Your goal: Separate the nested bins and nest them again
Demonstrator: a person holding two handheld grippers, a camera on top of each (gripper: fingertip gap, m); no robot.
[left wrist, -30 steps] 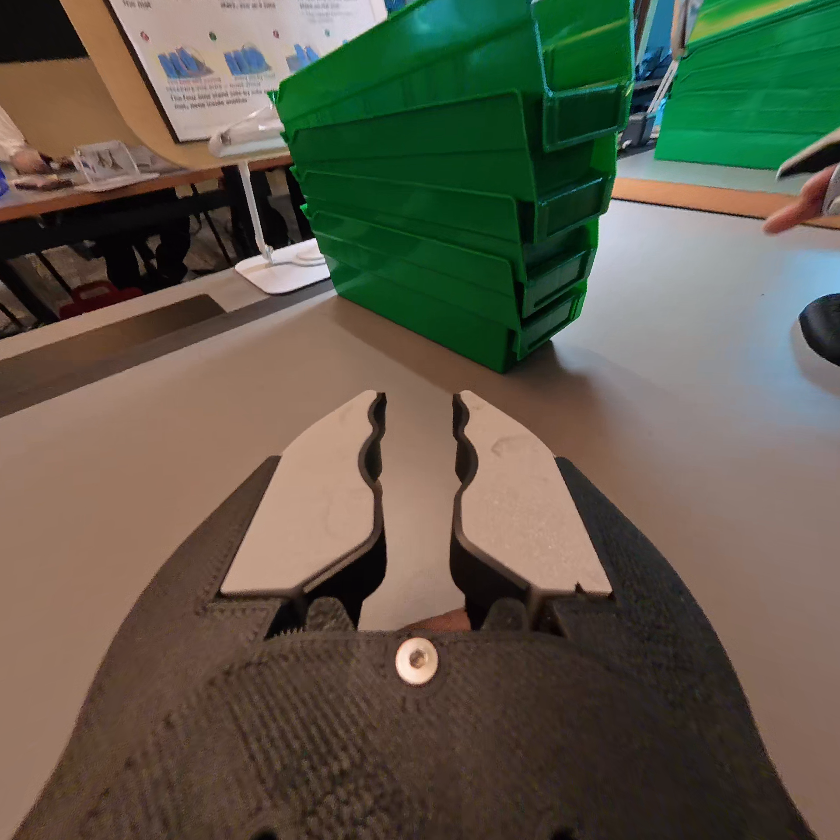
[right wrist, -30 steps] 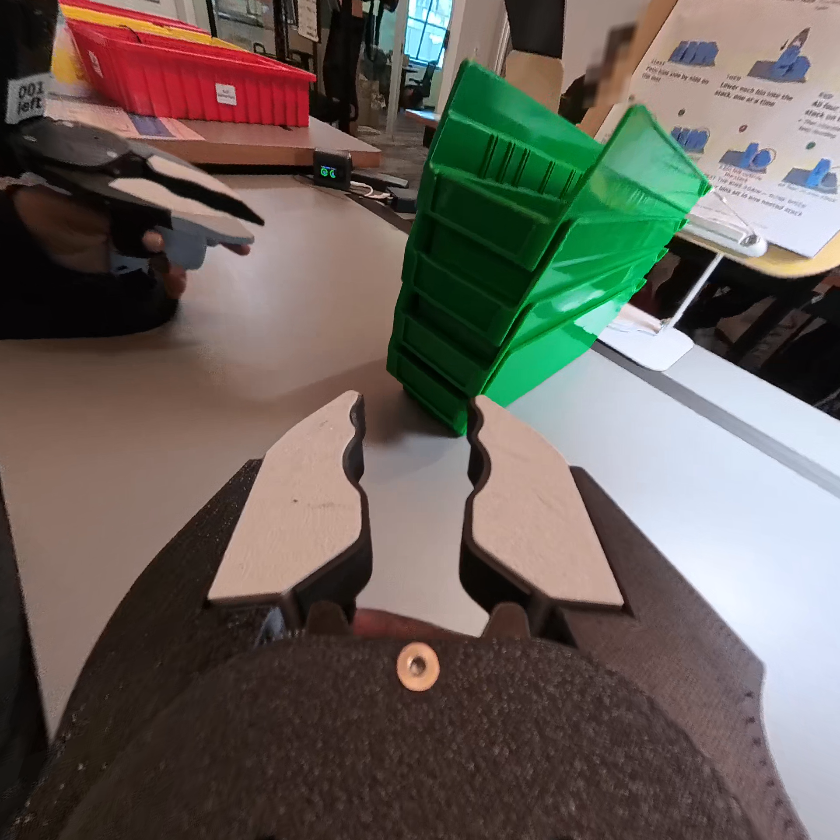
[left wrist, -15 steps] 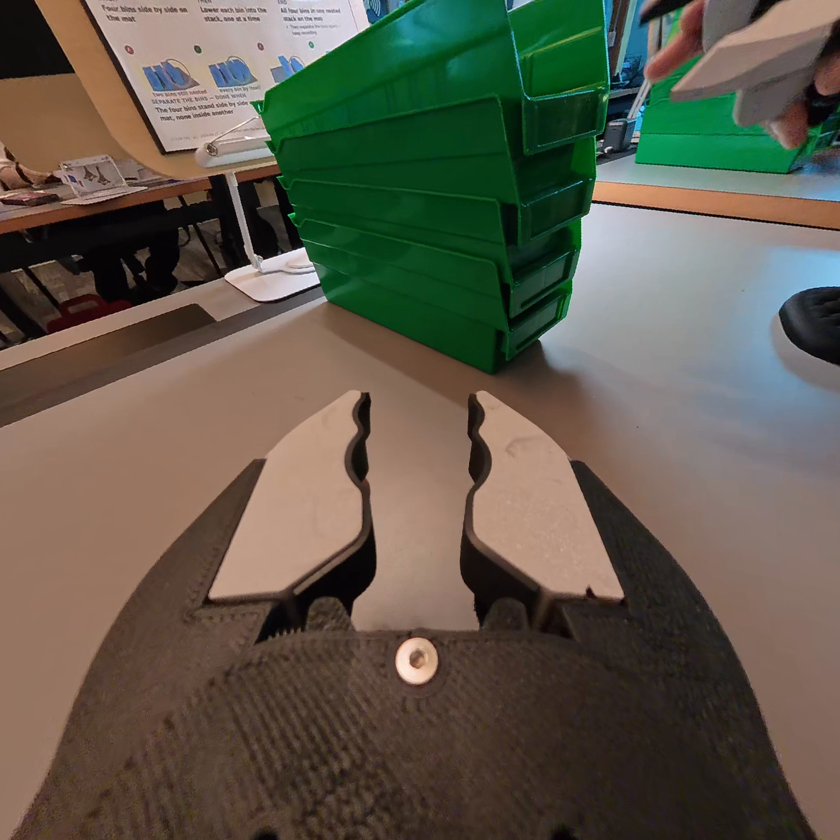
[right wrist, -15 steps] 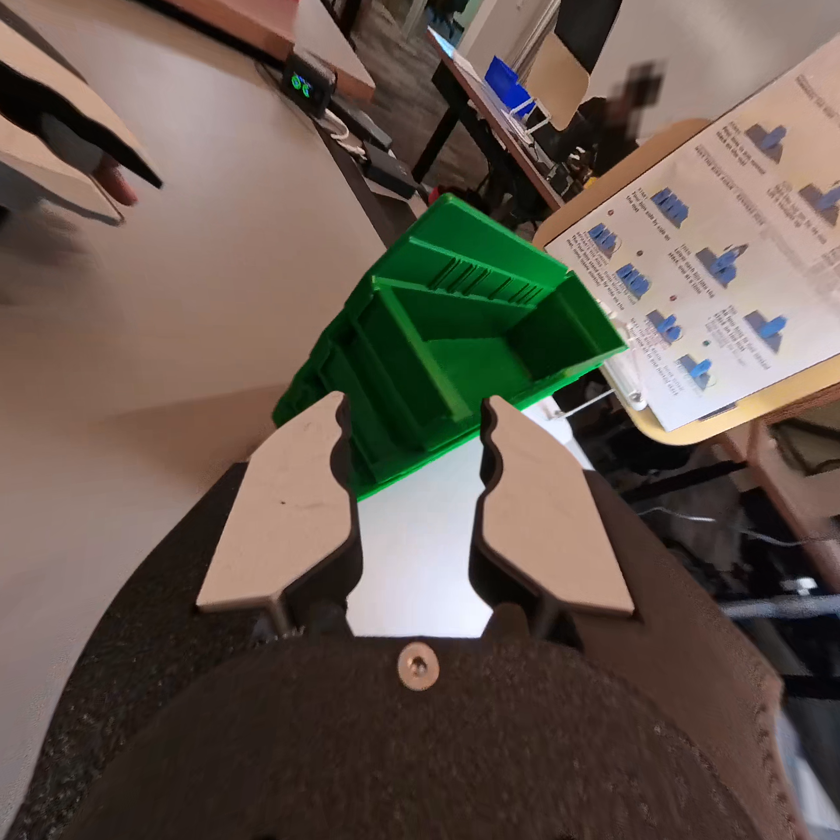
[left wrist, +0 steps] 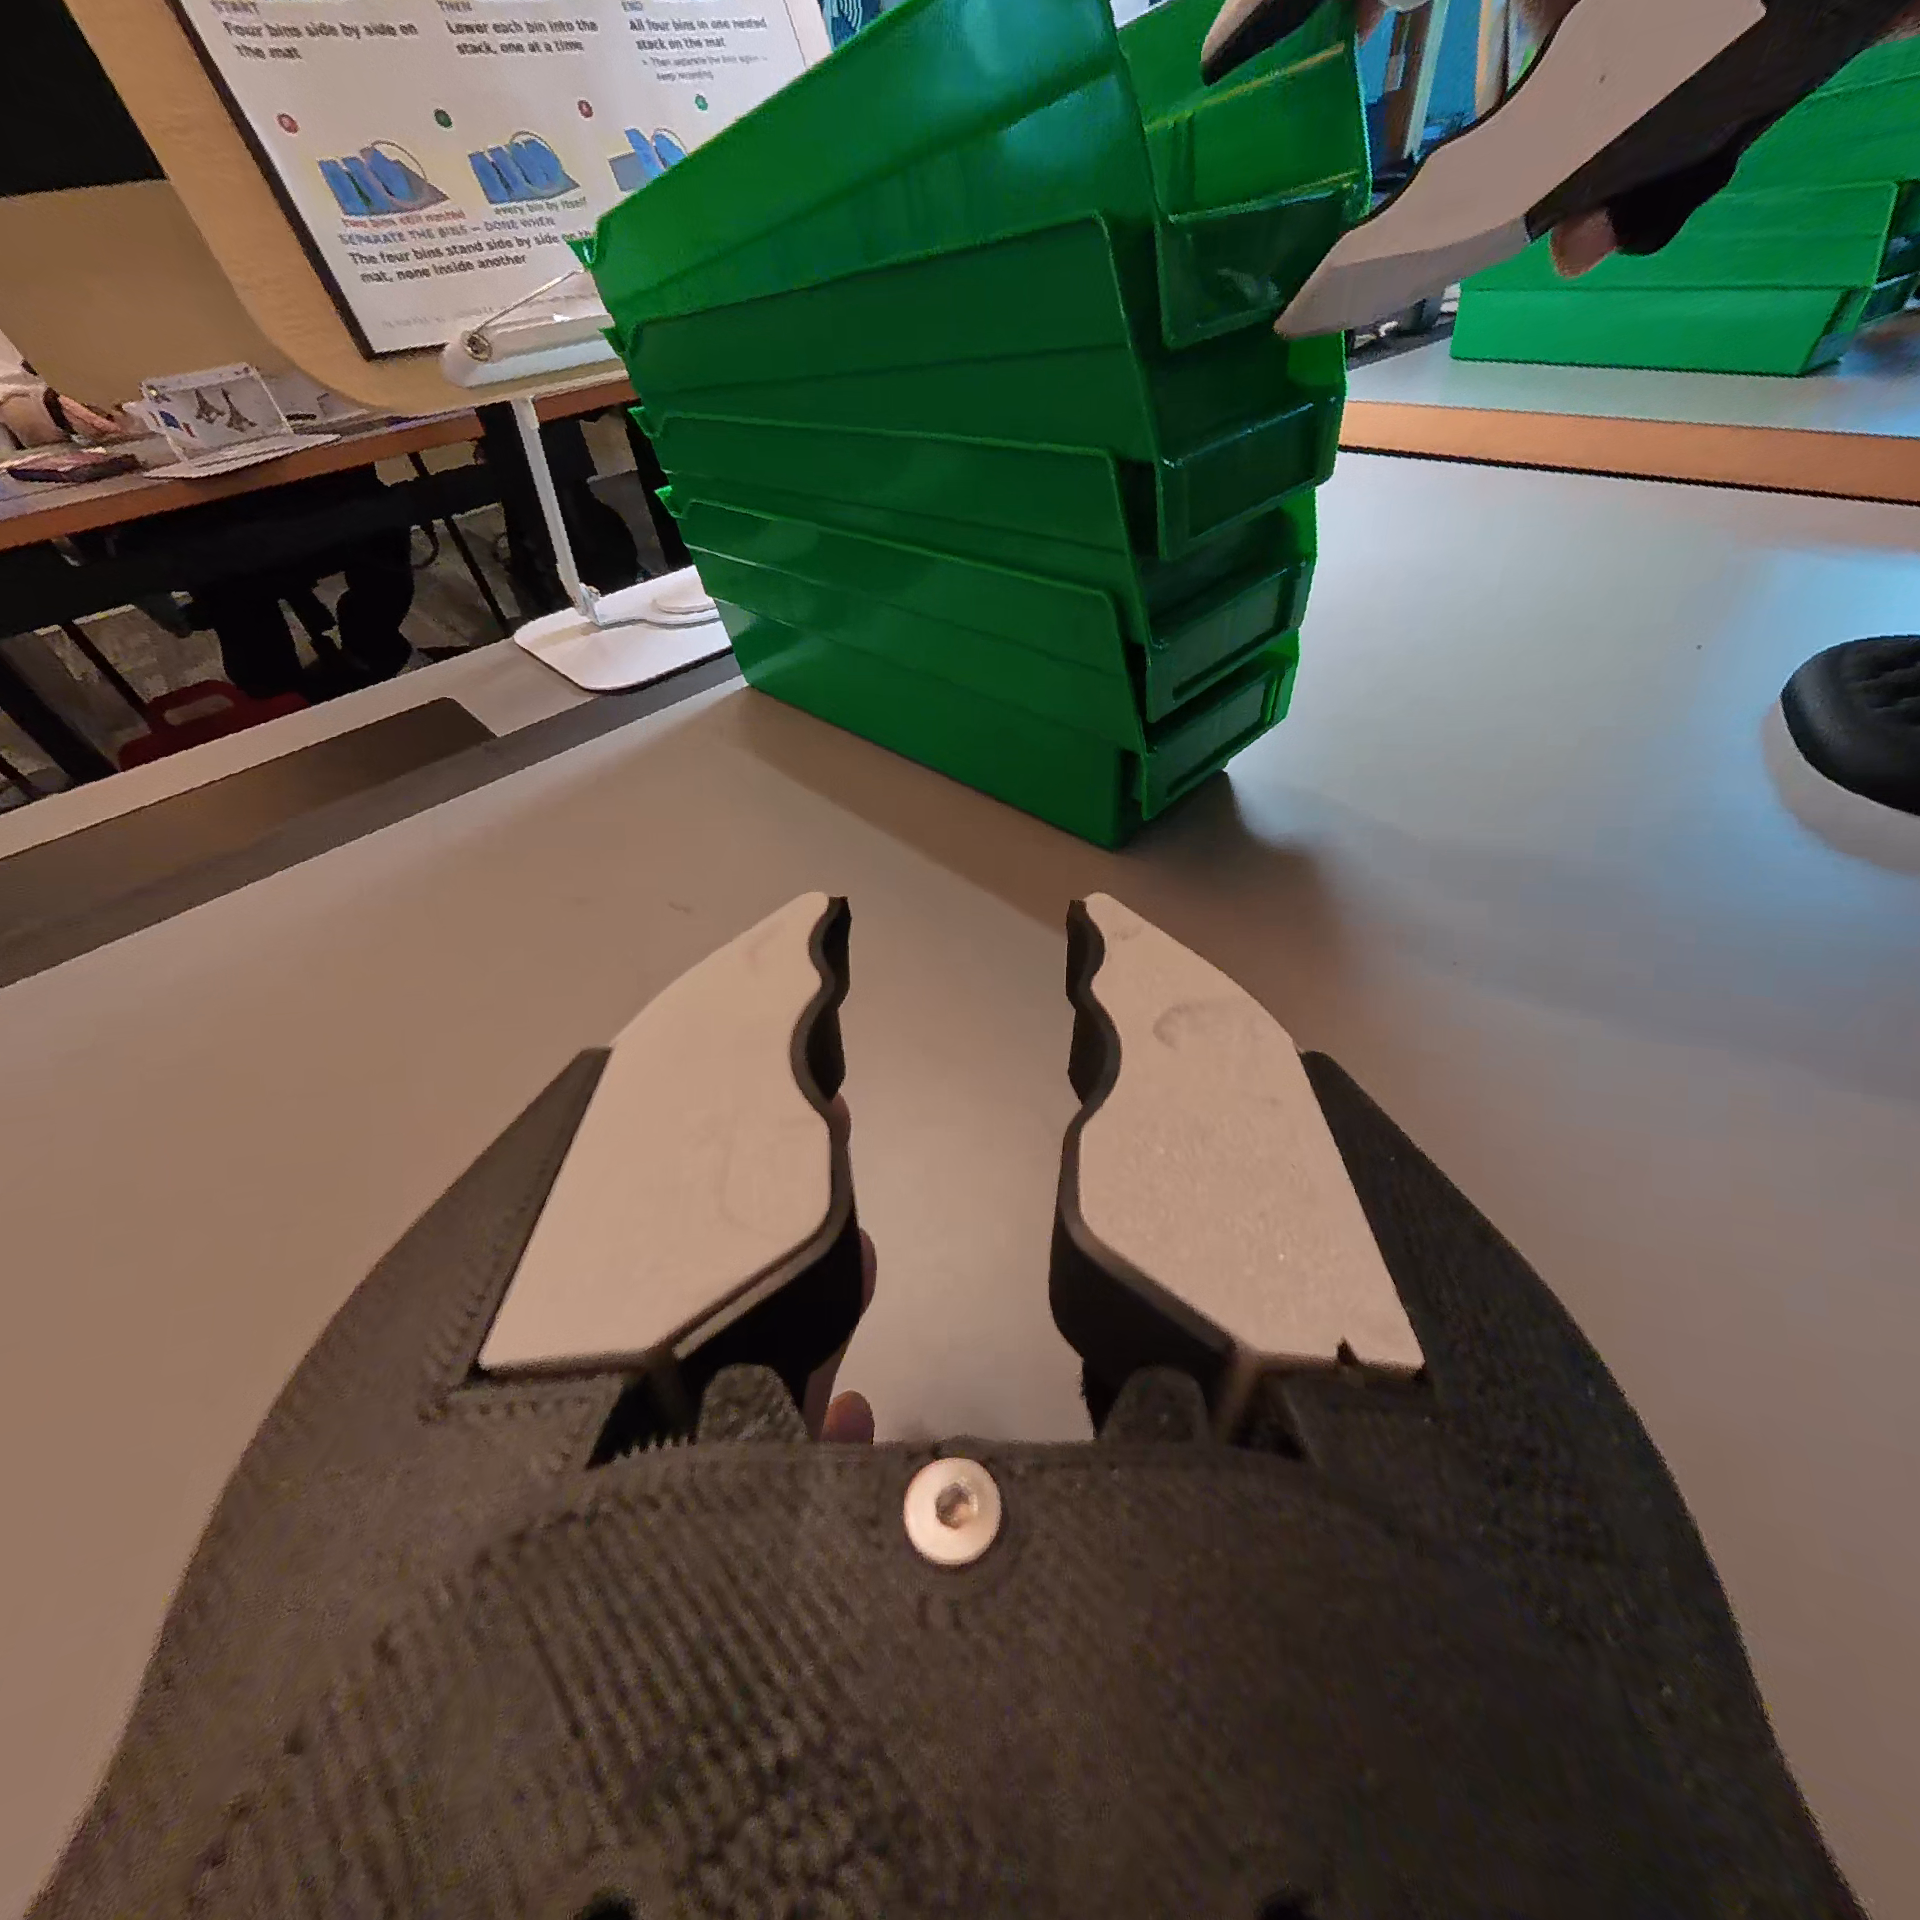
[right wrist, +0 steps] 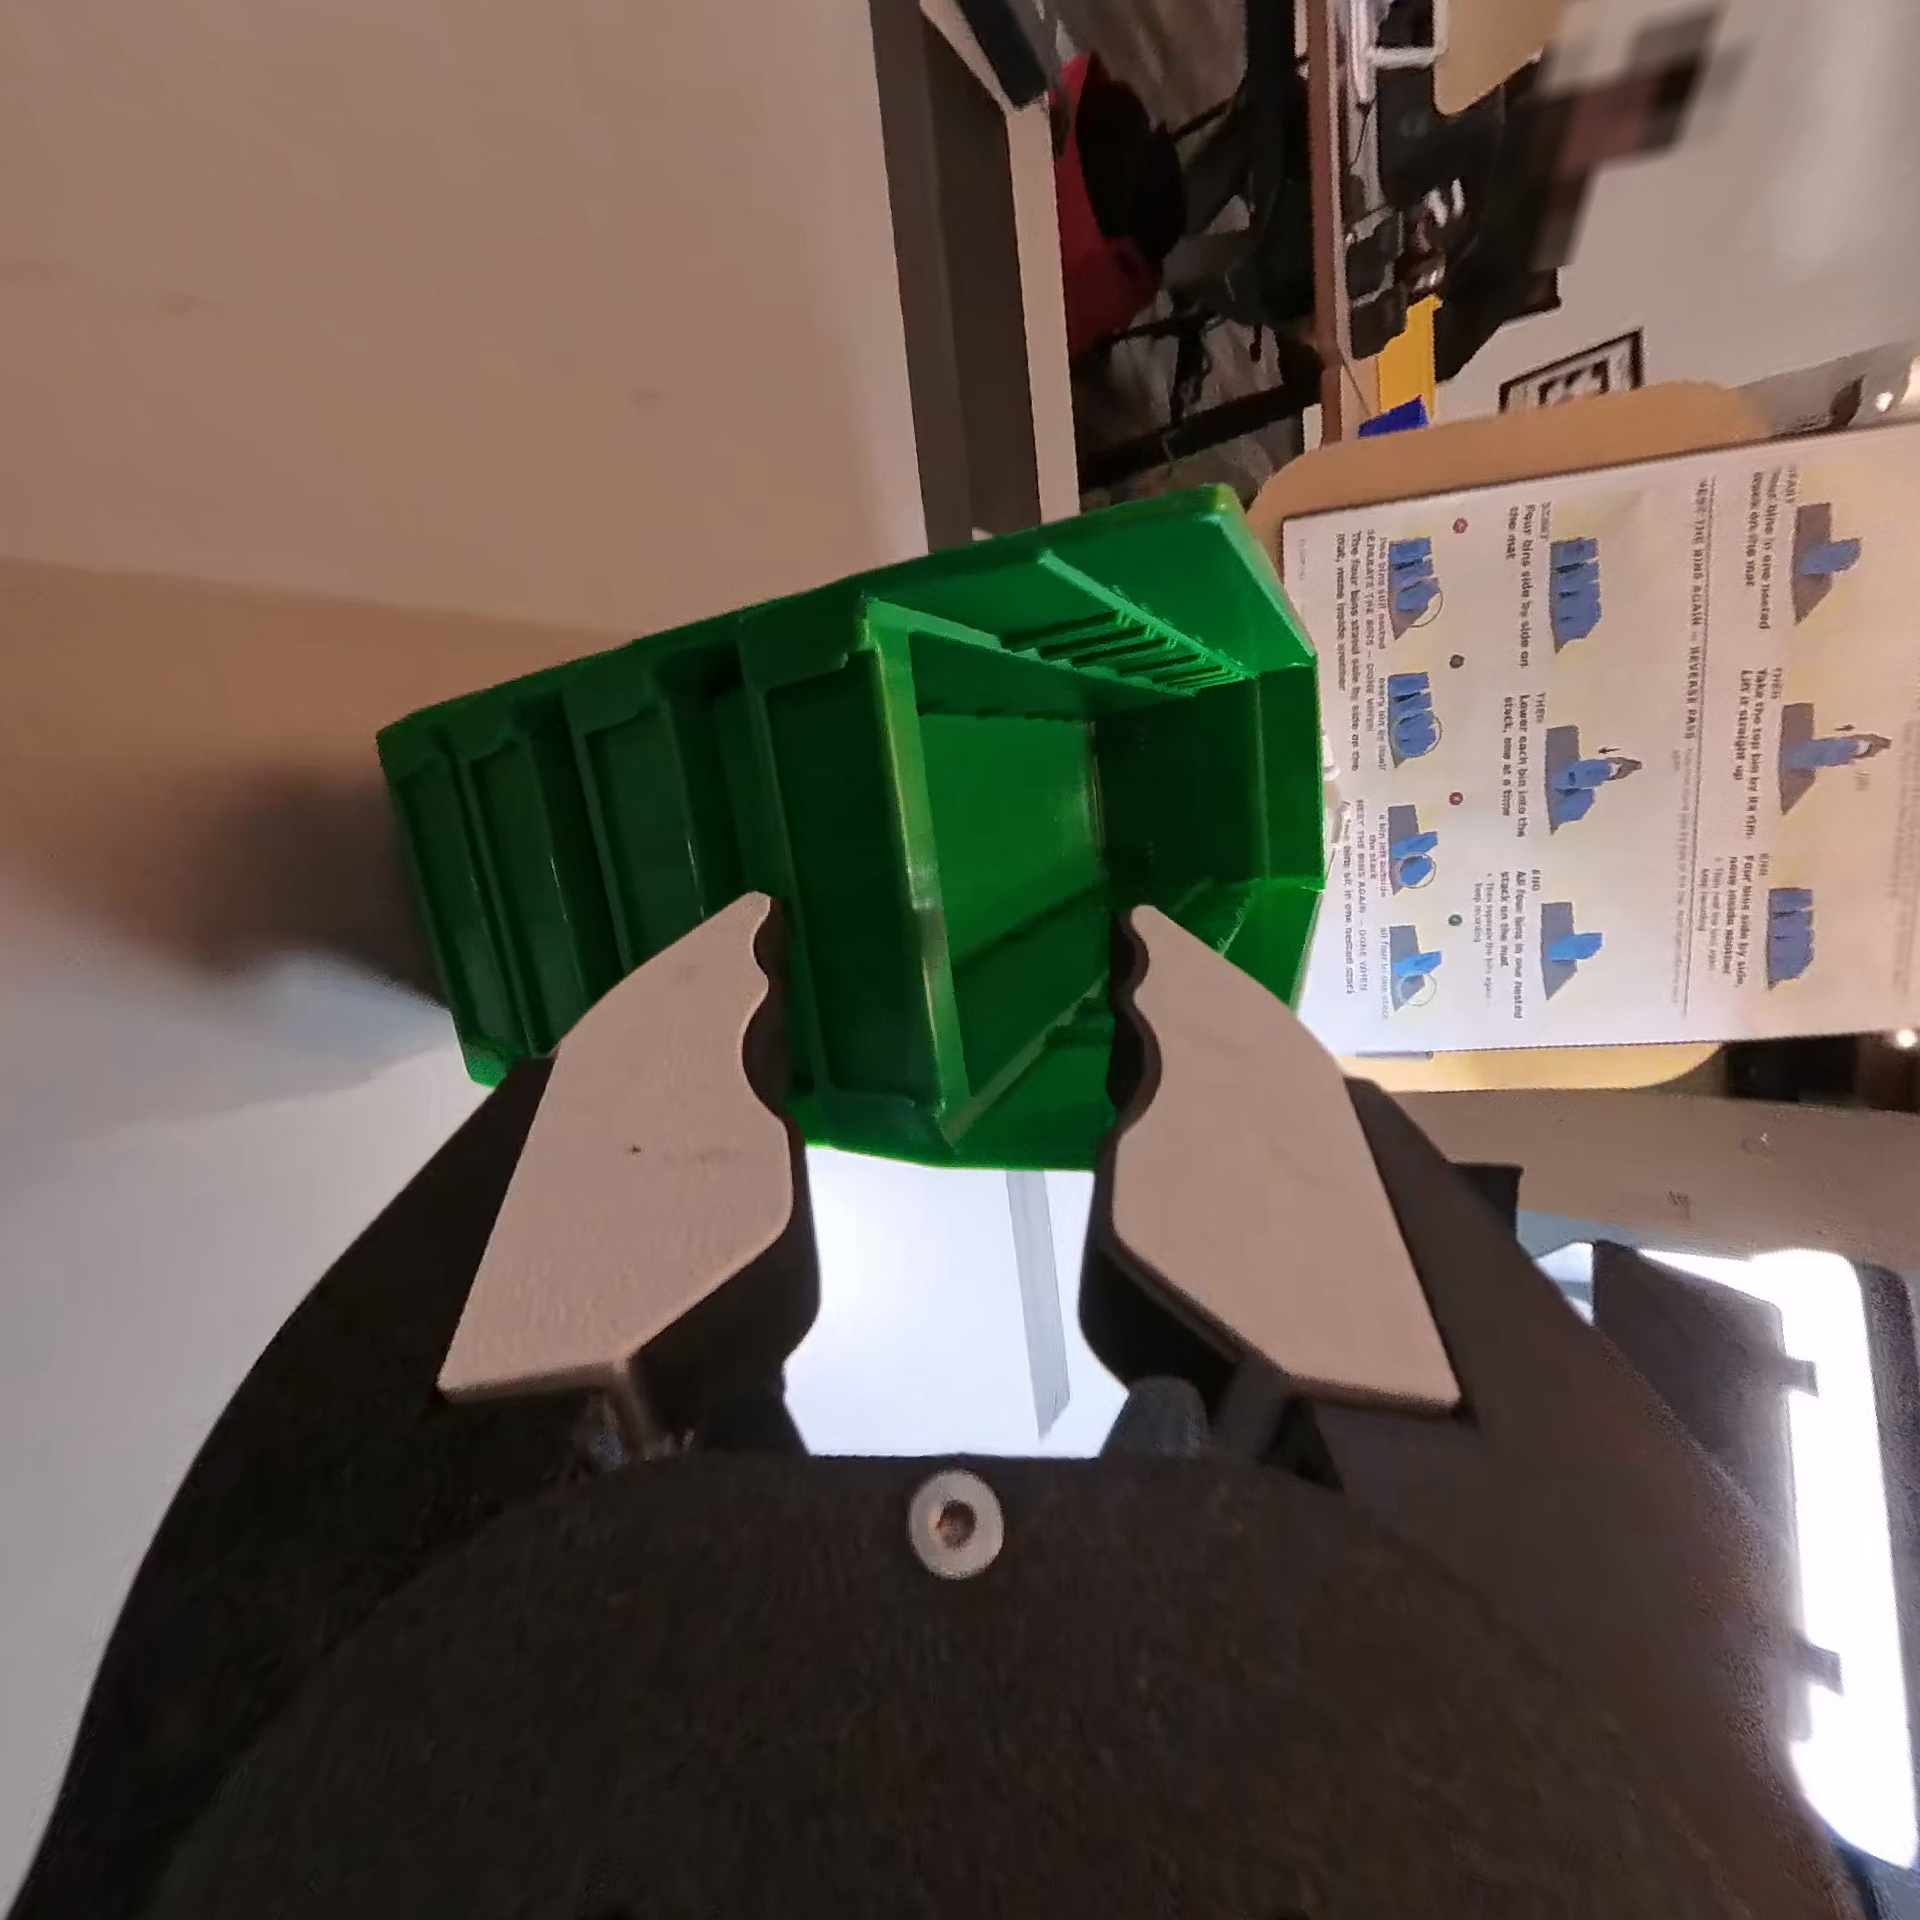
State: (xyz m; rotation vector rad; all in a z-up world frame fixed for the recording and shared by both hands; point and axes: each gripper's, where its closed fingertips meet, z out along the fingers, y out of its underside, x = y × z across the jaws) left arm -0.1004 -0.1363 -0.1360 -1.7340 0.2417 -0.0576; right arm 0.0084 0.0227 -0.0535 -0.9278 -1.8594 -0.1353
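Several green bins [left wrist: 935, 468] stand nested in one stack on the grey table [left wrist: 1558, 1039]. My left gripper [left wrist: 956, 914] is open and empty, low over the table, a short way in front of the stack. My right gripper [left wrist: 1247, 192] is open at the front lip of the top bin [left wrist: 883, 177], one finger above it and one below. In the right wrist view, which is rolled sideways, my right gripper [right wrist: 948, 909] straddles the front end of the top bin [right wrist: 987, 810] and I look into its hollow. I cannot tell whether the fingers touch it.
An instruction poster [left wrist: 468, 156] stands behind the stack on a white stand with a flat base [left wrist: 623, 644]. More green bins [left wrist: 1714, 291] sit on a far table at the right. A black round object [left wrist: 1860, 727] lies at the table's right edge. The gap from one gripper's tips to the other's is roughly 20 centimetres. My right gripper is the nearer one to the black round object [left wrist: 1860, 727]: about 25 centimetres, against 35 centimetres.
My right gripper has risen, rolled sideways and moved up to the top bin's front lip. My left gripper has opened a little wider and stayed low.
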